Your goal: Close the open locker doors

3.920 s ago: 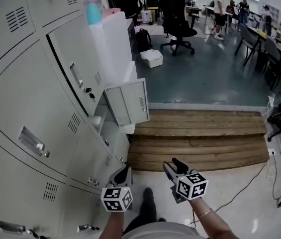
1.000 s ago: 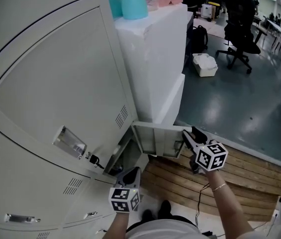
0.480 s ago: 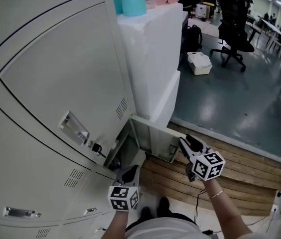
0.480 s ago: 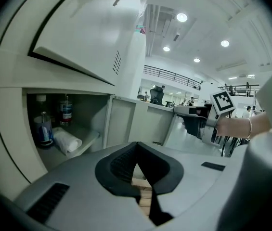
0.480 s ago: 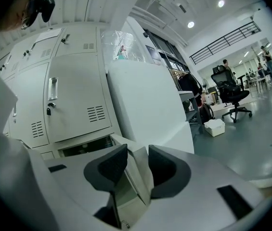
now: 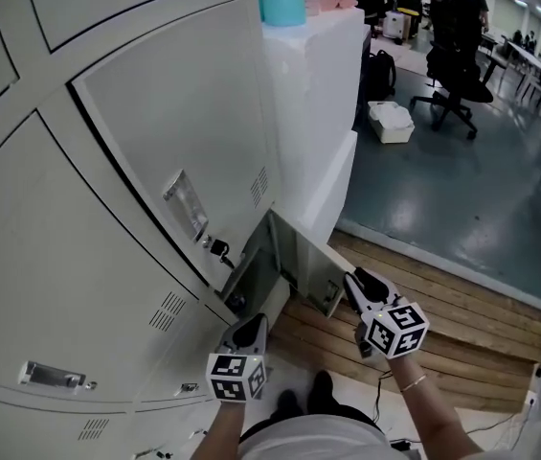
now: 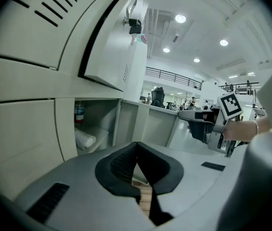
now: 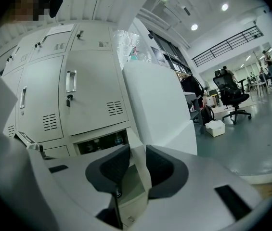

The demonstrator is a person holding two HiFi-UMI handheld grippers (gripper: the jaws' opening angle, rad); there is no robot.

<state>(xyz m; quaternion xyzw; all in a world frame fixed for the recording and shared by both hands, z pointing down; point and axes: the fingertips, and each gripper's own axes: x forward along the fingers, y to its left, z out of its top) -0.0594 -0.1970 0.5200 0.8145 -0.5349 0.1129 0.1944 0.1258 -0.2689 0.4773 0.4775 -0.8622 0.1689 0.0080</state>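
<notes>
Head view looked steeply down from above, close along the pale grey metal locker bank (image 6: 107,161). Left gripper view sat low, angled upward past the open bottom compartment (image 7: 102,121). Right gripper view sat right against the half-open grey metal locker door (image 8: 138,165), facing the bank. All three shared that door. Head and right gripper views also shared the tall white block (image 6: 313,84).

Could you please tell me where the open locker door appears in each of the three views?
Head view: open locker door sits low centre, just left of the right tool.
Left gripper view: the door is at centre, right of the open compartment.
Right gripper view: the door is bottom centre, its edge between the right tool's closing jaws.
Shared landmark: the key in the locker above.
</notes>
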